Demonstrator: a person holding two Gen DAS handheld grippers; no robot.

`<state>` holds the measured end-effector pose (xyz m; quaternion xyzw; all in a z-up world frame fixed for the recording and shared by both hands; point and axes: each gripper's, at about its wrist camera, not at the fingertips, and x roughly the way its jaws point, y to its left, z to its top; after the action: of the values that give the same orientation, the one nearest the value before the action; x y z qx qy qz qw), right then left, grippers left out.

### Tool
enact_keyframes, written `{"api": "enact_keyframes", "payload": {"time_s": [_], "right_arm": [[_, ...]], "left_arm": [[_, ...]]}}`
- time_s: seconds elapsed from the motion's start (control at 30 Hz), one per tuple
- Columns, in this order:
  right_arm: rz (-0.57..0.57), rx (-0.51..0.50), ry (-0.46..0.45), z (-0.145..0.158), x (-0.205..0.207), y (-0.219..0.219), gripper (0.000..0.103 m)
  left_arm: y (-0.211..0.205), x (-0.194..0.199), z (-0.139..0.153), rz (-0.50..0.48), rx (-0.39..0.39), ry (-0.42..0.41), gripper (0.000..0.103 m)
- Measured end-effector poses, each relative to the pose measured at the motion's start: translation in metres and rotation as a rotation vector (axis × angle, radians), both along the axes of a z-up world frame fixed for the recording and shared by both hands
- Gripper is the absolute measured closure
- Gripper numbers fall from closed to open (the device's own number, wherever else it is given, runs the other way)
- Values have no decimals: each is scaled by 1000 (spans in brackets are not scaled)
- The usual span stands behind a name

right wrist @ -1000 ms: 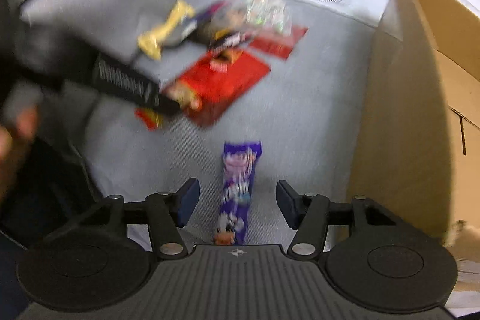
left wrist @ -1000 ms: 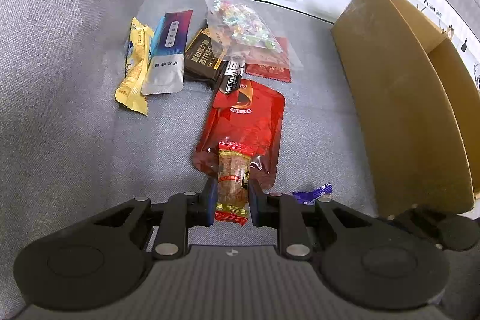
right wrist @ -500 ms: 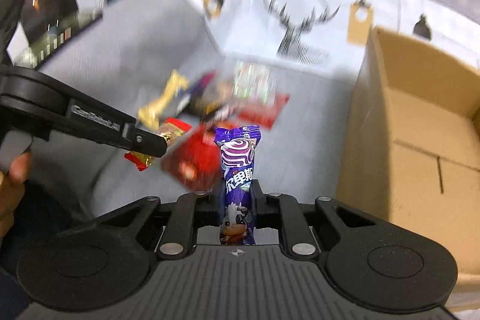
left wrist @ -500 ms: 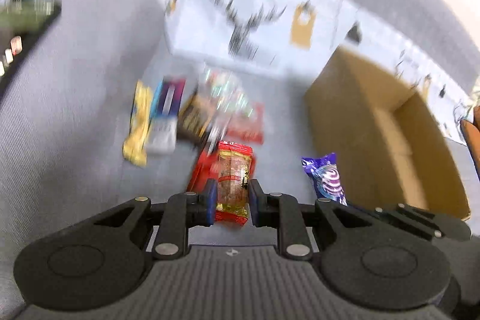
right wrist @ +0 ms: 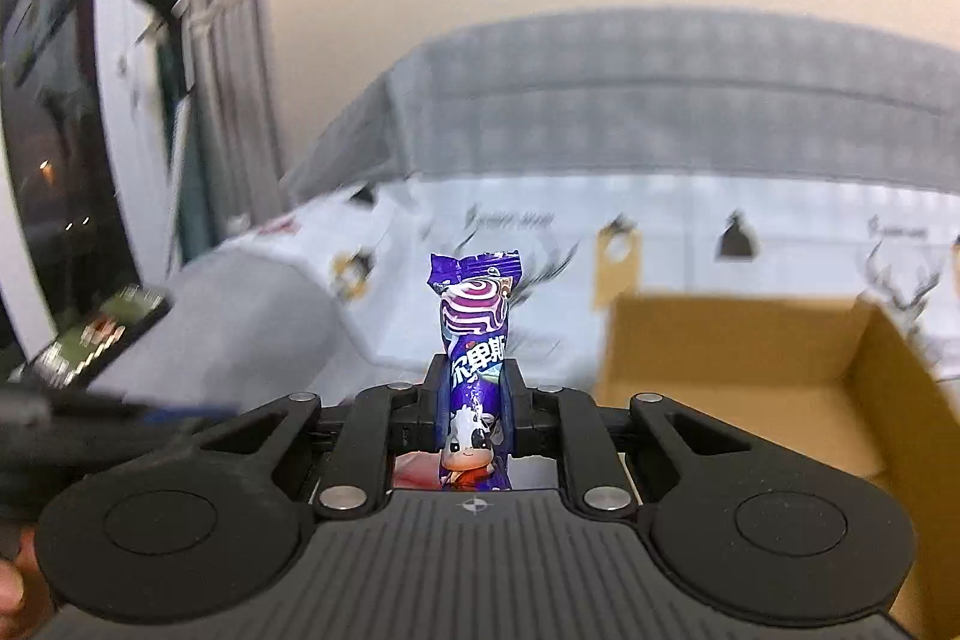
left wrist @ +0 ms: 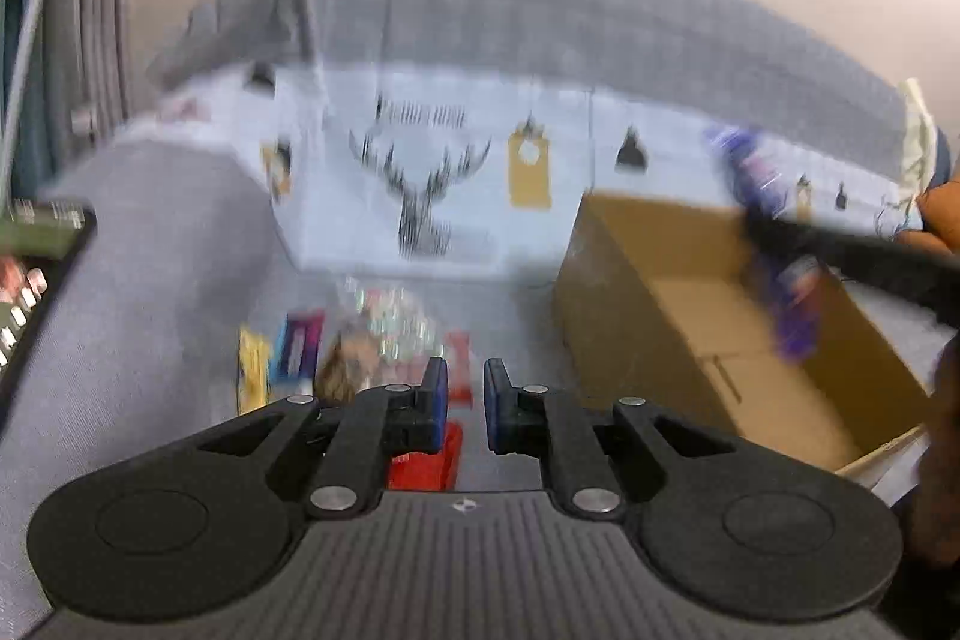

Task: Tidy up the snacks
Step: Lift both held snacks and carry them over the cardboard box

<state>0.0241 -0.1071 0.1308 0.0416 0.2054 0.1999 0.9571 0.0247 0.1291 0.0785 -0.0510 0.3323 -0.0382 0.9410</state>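
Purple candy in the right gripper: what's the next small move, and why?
Probably carry it to the right, over the cardboard box. The right gripper, whose jaws have just closed, pinches the purple candy upright, and the box stands open off to its right, not yet beneath the candy.

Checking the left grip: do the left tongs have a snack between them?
No: the left tongs stand nearly closed with an empty gap between them, and the snacks lie below on the grey fabric.
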Motion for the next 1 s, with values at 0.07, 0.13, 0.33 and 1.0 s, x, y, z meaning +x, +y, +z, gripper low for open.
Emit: {"api": "enact_keyframes", "payload": {"time_s": [0.07,0.13,0.33,1.0], "right_arm": [[-3,-12,-4,7,10,-18,85],[-19,-29,-14,9,17,-36,85],[-115,28,78,-21,27,-74,85],[-147,53,99,-30,36,-107,83]], "left_arm": [[9,18,-9,14,-53,112,89],[18,37,-19,48,-99,204,88],[65,71,-47,235,-258,329,76],[72,113,-115,181,129,625,52]]}}
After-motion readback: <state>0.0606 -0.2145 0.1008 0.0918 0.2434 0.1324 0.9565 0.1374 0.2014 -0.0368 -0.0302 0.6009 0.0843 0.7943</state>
